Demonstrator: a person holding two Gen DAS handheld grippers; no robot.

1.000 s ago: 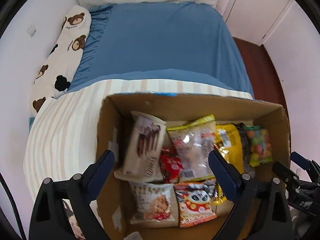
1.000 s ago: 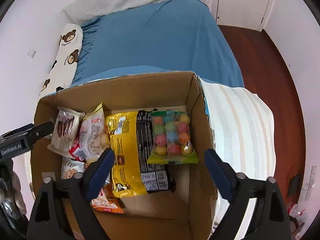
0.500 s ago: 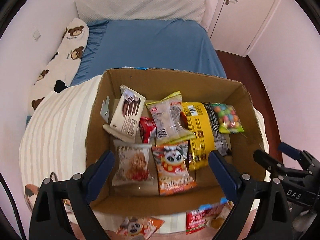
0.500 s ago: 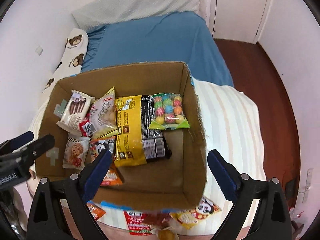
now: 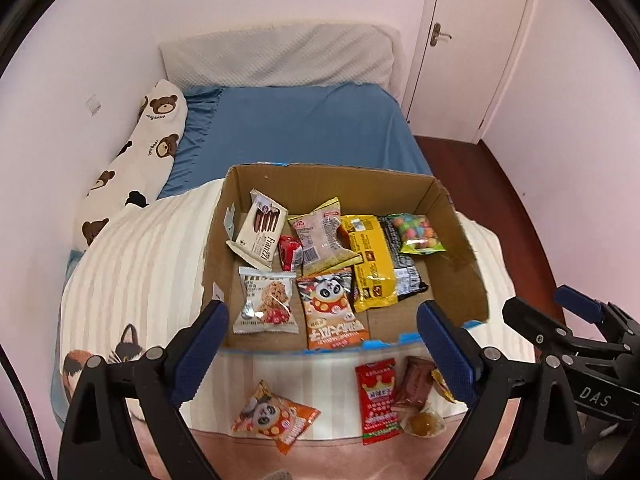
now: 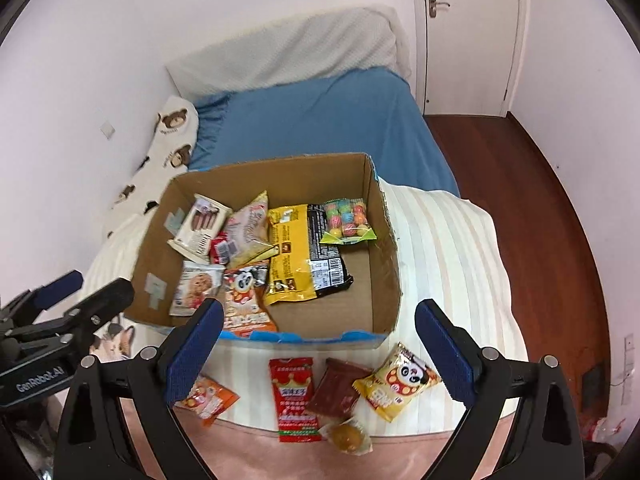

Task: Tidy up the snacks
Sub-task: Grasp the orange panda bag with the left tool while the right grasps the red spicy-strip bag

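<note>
The left gripper (image 5: 320,330) stands wide with nothing between its blue pads, raised above the near edge of the cardboard box (image 5: 464,236). The right gripper (image 6: 318,330) is likewise wide and empty, held over the same edge; its dark frame shows at the right border of the left wrist view, and the left unit's frame shows at the left border of the right wrist view. Both have drawn back and up from the box since a second ago, when the box filled the lower half of each view. The box is open and rests on a striped cream blanket (image 5: 140,264) laid over the foot of a bed with a blue sheet (image 5: 304,128). Inside lie a chocolate-stick packet (image 5: 262,232), a small red packet (image 5: 290,254), a clear pastry packet (image 5: 322,242), a yellow bag (image 5: 370,264) overlapping a black bag (image 5: 406,276), a bag of coloured candy balls (image 5: 418,234), a cookie packet (image 5: 266,300) and a panda packet (image 5: 330,312). Outside, on the blanket just beside the near box wall, lie an orange panda packet (image 5: 276,416), a red crown packet (image 6: 294,396), a brown packet (image 6: 340,390), a yellow panda packet (image 6: 398,380) and a round clear-wrapped sweet (image 6: 348,436). A bear-print pillow (image 5: 136,164) lies along the wall.
</note>
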